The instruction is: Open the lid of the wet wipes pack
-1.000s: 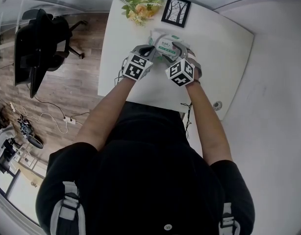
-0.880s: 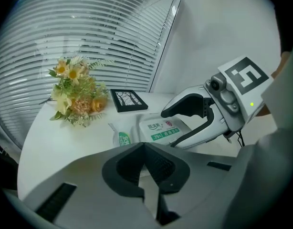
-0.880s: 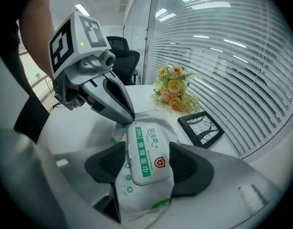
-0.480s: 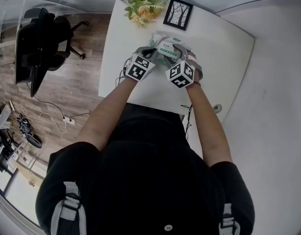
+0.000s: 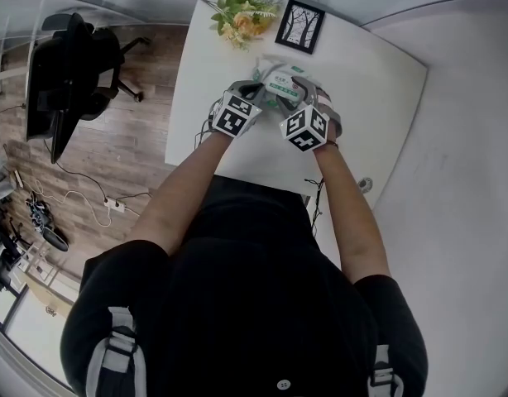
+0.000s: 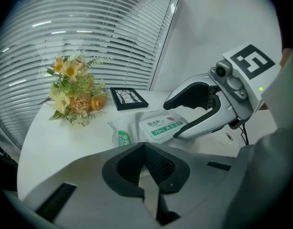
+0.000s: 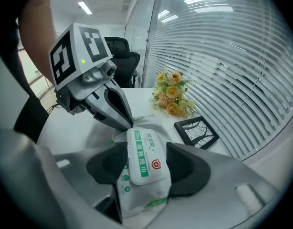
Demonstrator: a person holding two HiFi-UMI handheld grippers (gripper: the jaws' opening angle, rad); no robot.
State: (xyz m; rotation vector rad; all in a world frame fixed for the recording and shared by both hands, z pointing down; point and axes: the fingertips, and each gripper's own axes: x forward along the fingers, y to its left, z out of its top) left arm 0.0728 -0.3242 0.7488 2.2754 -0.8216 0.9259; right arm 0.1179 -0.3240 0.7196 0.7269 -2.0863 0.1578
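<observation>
As its jaws have just been closing, the right gripper [image 7: 145, 159] has the wet wipes pack [image 7: 137, 194] clasped between wide-set pads, one on each long side, over the white table [image 6: 65, 137]. My left gripper [image 6: 144, 149] has its jaws drawn together, tips at the pack's far end; whether they nip the film I cannot tell. I judge the pouch light and soft, its film slick and apt to buckle under a hard squeeze, so the body is the place to steady it. The lid [image 7: 142, 154] looks like stiff plastic, and I would catch it by its free lip. On it I read "75%" in a green band, Chinese characters and a red shield mark.
</observation>
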